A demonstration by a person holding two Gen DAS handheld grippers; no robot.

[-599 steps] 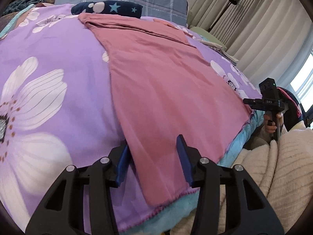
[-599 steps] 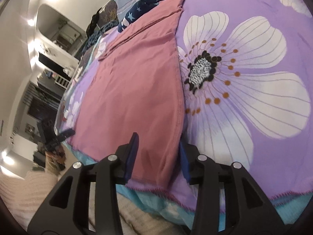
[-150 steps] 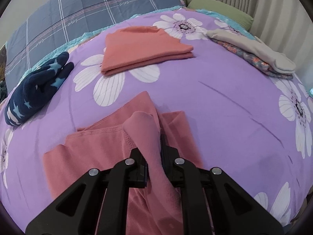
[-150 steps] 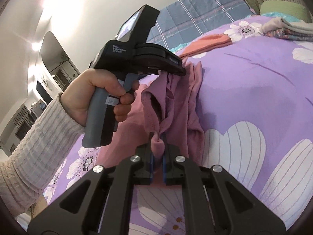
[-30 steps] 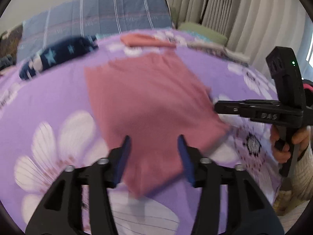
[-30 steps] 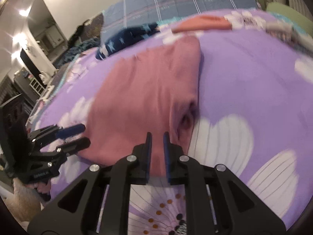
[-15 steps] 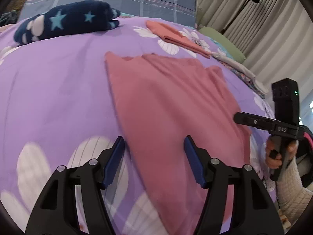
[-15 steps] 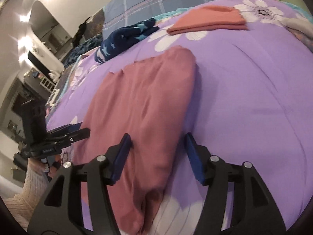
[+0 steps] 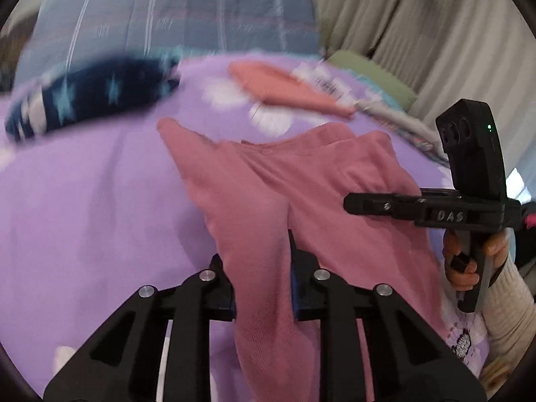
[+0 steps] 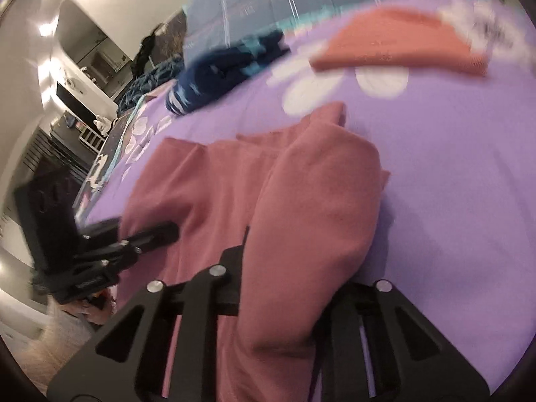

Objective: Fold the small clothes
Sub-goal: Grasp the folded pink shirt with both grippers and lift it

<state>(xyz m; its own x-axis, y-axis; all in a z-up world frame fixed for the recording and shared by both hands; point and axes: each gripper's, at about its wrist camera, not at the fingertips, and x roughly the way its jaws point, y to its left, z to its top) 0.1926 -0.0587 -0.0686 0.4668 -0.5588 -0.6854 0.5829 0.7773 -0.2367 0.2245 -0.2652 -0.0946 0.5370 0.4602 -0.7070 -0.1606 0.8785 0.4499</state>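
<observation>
A pink garment point(image 9: 268, 181) lies on the purple flowered bedspread point(image 9: 83, 201), its near part raised and bunched. In the left wrist view my left gripper point(image 9: 259, 268) has its jaws closing, with a thick fold of the pink cloth pinched between the pads. My right gripper point(image 9: 355, 202), held by a hand in a cream sleeve, reaches over the garment's right side. In the right wrist view my right gripper point(image 10: 284, 268) is also closing; the pink garment point(image 10: 311, 181) fills the gap and drapes over the right finger. The left gripper point(image 10: 167, 227) shows at the cloth's left edge.
A navy star-patterned garment point(image 9: 90, 97) lies at the back left. A folded orange garment point(image 9: 284, 87) sits behind the pink one, with grey clothes point(image 9: 398, 120) to its right. A plaid pillow point(image 9: 184, 16), a green pillow point(image 9: 372, 70) and curtains stand beyond.
Half a second ago both grippers stood open astride the flat garment's near edge. Now both have closed on it and moved forward, lifting and bunching the near part.
</observation>
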